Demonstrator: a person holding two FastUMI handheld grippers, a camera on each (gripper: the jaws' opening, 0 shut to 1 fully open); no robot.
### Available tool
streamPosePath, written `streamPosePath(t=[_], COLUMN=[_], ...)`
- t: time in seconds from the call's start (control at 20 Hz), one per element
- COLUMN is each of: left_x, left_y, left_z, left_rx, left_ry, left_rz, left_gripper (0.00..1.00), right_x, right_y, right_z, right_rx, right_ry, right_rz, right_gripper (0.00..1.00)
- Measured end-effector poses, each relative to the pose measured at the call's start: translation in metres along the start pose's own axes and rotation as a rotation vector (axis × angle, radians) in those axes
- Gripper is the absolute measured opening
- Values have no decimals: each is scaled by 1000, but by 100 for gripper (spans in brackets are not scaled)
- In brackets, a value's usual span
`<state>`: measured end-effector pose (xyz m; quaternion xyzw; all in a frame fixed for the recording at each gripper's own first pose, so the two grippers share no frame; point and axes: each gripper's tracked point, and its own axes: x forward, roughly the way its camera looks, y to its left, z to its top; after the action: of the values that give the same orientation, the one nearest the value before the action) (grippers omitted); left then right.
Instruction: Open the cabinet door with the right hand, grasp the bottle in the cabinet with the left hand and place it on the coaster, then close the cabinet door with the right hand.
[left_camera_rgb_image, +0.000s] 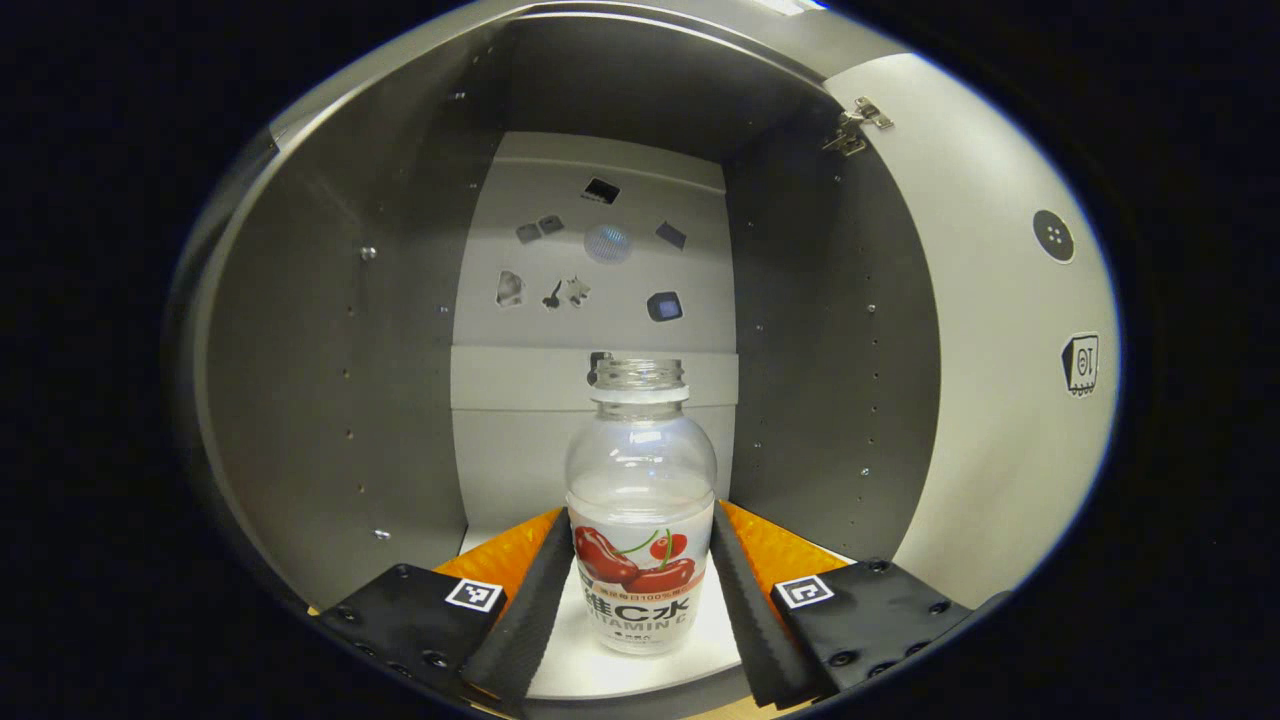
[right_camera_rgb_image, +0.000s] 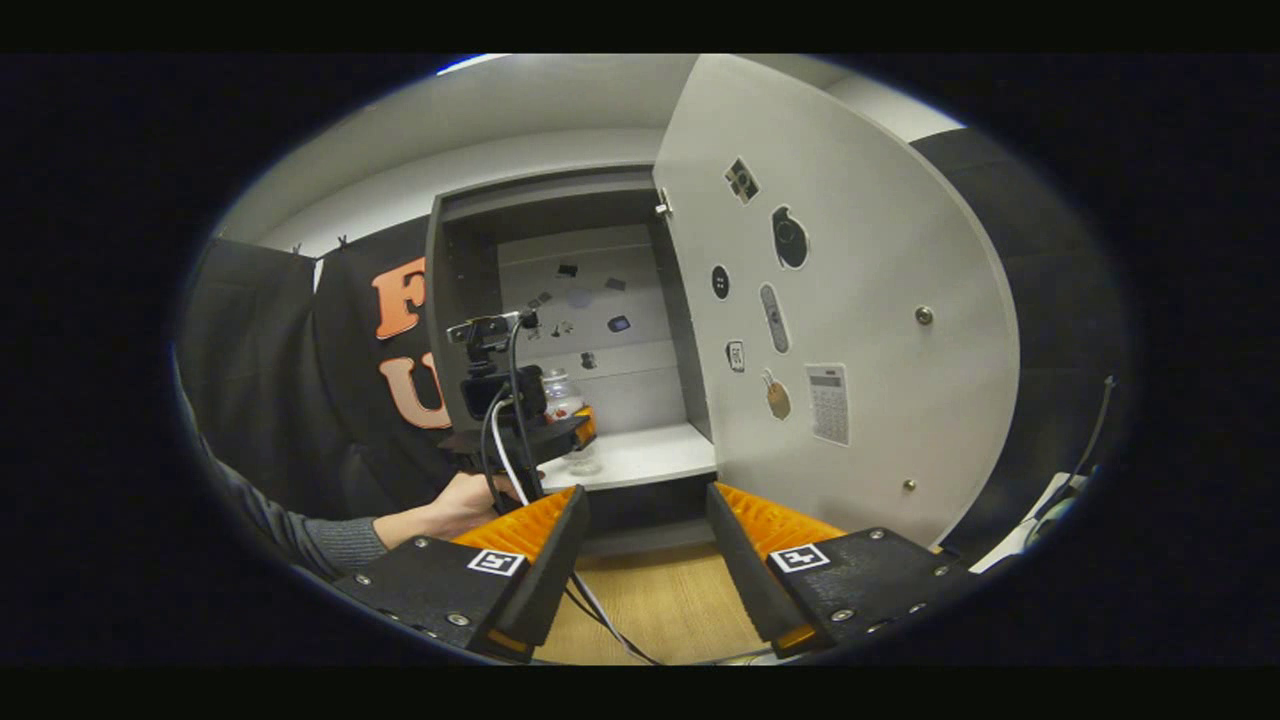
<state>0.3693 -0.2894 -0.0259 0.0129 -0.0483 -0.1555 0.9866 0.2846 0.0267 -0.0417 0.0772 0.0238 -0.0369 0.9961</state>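
Note:
A clear, uncapped bottle with a cherry label stands upright on the white cabinet floor. My left gripper is open, with a finger close on each side of the bottle's lower body; I cannot tell whether they touch it. In the right gripper view the left gripper reaches into the cabinet, held by a hand, and the bottle shows just behind it. My right gripper is open and holds nothing, back from the cabinet over the wooden table. The cabinet door stands wide open to the right.
The grey cabinet side walls close in on both sides of the left gripper, and the open door is at the right. Small stickers dot the back panel. A cable trails over the table below the cabinet.

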Motion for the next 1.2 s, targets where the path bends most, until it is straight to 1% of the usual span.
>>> streamPosePath(t=[0.1, 0.15, 0.2, 0.55, 0.6, 0.65, 0.95, 1.0, 1.2], left_x=[-23, -35, -47, -135, -146, -160, -223, -232, -267], left_y=[-1, 2, 3, 25, 30, 36, 72, 75, 89], left_z=[7, 10, 13, 1, -4, -9, -49, -55, -79], left_rx=[8, 12, 14, -2, -3, -5, -2, -3, 4], left_ry=[-12, -17, -18, 11, 18, 28, 86, 94, 114], left_rz=[1, 10, 13, 75, 84, 100, 183, 190, 218], left_gripper=[85, 83, 85, 84, 84, 84, 84, 85, 84], right_x=[-10, -14, -20, -63, -68, -75, -94, -96, -97], right_y=[1, 1, 2, 3, 3, 3, 4, 6, 15], right_z=[-1, -1, -2, -10, -12, -14, -31, -36, -49], right_rx=[8, 7, 8, 21, 22, 25, 10, 8, 3], right_ry=[0, -1, 1, 5, 9, 14, 38, 46, 72], right_rz=[19, 27, 35, 94, 99, 105, 134, 143, 172], right_gripper=[74, 74, 74, 74, 69, 75, 78, 78, 78])
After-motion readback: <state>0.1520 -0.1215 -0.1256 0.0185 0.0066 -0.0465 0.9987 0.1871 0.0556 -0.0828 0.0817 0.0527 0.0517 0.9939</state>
